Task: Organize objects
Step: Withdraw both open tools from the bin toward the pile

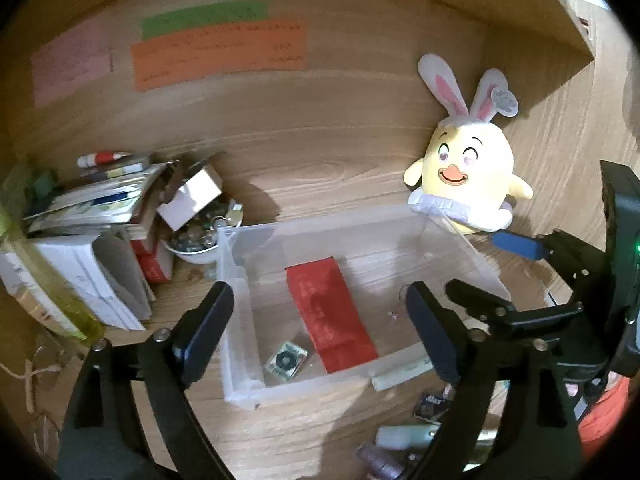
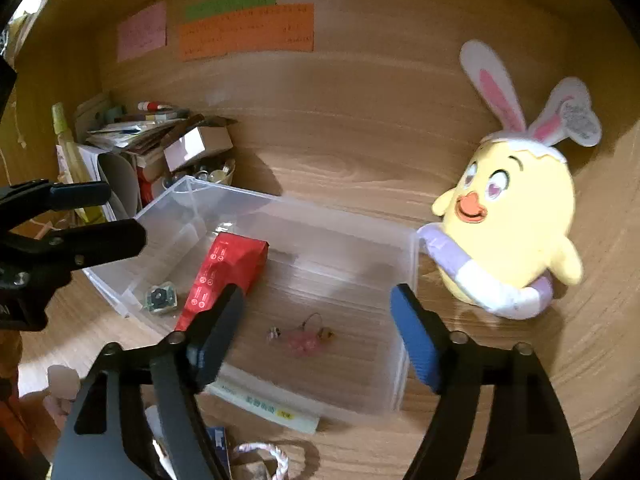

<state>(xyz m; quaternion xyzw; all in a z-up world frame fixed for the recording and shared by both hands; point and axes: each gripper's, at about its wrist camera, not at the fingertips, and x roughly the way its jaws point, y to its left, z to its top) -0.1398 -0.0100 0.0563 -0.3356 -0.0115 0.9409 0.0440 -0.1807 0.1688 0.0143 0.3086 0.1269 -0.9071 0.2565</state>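
Book pile [image 1: 92,216]: stacked at the left, against the wooden back wall.
Left gripper [image 1: 320,328]: jaws spread wide, nothing between them, poised over the bin.
Clear plastic bin [image 1: 236,264]: on the wooden desk; inside lie a red packet [image 1: 330,312], a small square trinket [image 1: 286,360] and a pink charm [image 2: 302,338].
Right gripper [image 2: 316,328]: jaws wide, empty, above the charm.
Chick plush [image 2: 512,216]: upright, touching the bin's right corner.
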